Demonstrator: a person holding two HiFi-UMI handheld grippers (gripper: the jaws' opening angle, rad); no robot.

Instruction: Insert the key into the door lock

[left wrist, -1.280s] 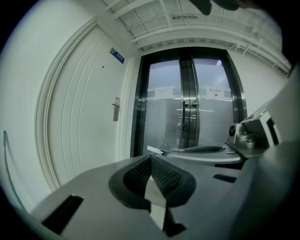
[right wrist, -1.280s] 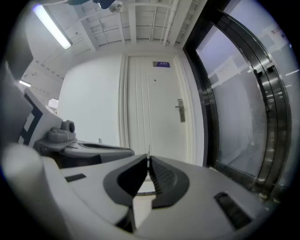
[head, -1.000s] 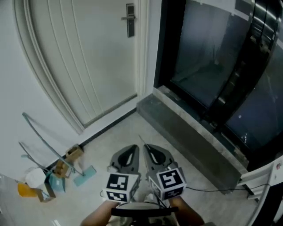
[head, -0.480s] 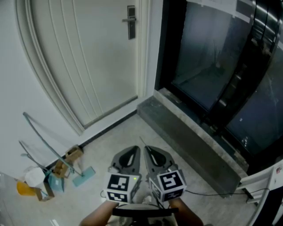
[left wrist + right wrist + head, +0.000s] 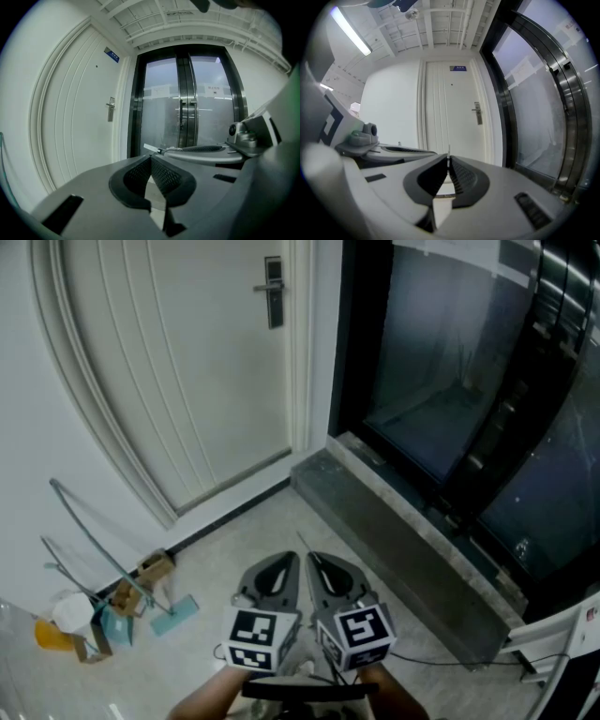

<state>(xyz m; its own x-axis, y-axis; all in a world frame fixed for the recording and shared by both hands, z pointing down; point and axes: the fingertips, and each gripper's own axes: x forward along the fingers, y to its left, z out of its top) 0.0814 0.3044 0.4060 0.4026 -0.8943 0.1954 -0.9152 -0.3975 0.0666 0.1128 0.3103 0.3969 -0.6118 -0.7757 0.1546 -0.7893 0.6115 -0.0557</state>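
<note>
The white door stands far ahead at the upper left, with its dark lock plate and lever handle near its right edge. Both grippers are held side by side low in the head view, well short of the door. My right gripper is shut on a thin metal key whose blade pokes forward from the jaw tips. That key points toward the lock in the right gripper view. My left gripper is shut with nothing in it. From the left gripper, the lock and key tip show.
Dark glass doors fill the right side, behind a raised grey stone sill. Bent metal rods, cardboard scraps and an orange item lie on the floor at left. A cable runs along the floor at right.
The head view has shifted slightly, so the lock sits a little higher and further left. Both grippers stay shut and side by side, the key still in the right one.
</note>
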